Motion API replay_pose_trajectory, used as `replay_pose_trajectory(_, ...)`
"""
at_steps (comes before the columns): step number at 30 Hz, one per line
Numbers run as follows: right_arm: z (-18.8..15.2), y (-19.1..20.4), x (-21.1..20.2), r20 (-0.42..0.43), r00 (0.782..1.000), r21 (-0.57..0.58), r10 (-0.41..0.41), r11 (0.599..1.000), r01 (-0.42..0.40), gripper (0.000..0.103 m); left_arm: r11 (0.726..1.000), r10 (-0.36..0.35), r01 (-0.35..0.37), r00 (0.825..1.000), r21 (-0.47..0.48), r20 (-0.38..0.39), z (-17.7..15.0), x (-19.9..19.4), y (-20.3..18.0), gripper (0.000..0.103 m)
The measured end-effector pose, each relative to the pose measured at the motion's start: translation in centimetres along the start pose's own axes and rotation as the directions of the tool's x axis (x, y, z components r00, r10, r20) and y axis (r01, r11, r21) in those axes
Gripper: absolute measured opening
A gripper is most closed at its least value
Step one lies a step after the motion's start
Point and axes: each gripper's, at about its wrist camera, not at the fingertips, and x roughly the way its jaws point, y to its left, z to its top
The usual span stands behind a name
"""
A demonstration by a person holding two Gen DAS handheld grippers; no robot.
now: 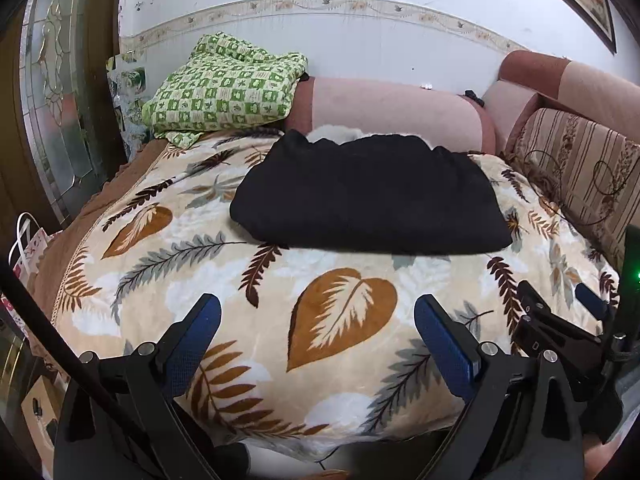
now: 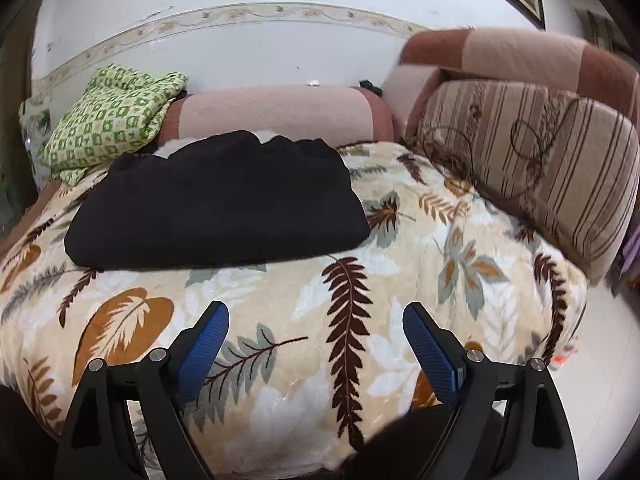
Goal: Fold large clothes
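A black garment (image 1: 372, 196) lies folded into a thick rectangle on the leaf-patterned blanket (image 1: 224, 280), toward the far side; a bit of white shows behind its far edge. It also shows in the right wrist view (image 2: 216, 204) on the same blanket (image 2: 400, 280). My left gripper (image 1: 318, 308) is open and empty, held over the blanket's near part, apart from the garment. My right gripper (image 2: 316, 316) is open and empty, also well short of the garment. The right gripper also shows at the right edge of the left wrist view (image 1: 560, 300).
A green checked cloth (image 1: 224, 88) is heaped at the far left against a pink bolster (image 1: 392, 112). A striped cushion (image 2: 540, 160) stands along the right side. A glass door (image 1: 52, 92) and bags (image 1: 28, 248) are at the left. White floor (image 2: 612, 344) lies at the right.
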Motion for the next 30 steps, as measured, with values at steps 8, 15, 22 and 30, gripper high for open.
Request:
replay_pose_trajectory(8, 0.0, 0.2, 0.0, 0.003, 1.000, -0.001, -0.023, 1.000, 0.023, 0.092, 1.000, 0.004, -0.004, 1.000, -0.003, -0.017, -0.4, 0.7, 0.1, 0.097)
replay_pose_trajectory(15, -0.2, 0.6, 0.8, -0.029, 0.999, -0.009, -0.024, 1.000, 0.024, 0.093, 1.000, 0.009, -0.009, 0.999, -0.002, -0.040, -0.6, 1.5, 0.0, 0.097)
replay_pose_trajectory(22, -0.7, 1.4, 1.2, -0.037, 0.999, -0.041, -0.025, 0.999, 0.024, 0.093, 1.000, 0.017, -0.017, 0.998, -0.007, -0.068, -0.8, 2.3, 0.2, 0.097)
replay_pose_trajectory(30, -1.0, 1.9, 1.6, -0.051, 0.998, -0.058, -0.029, 0.998, 0.026, 0.093, 1.000, 0.019, -0.020, 0.997, -0.011, -0.078, -1.0, 2.8, 0.3, 0.097)
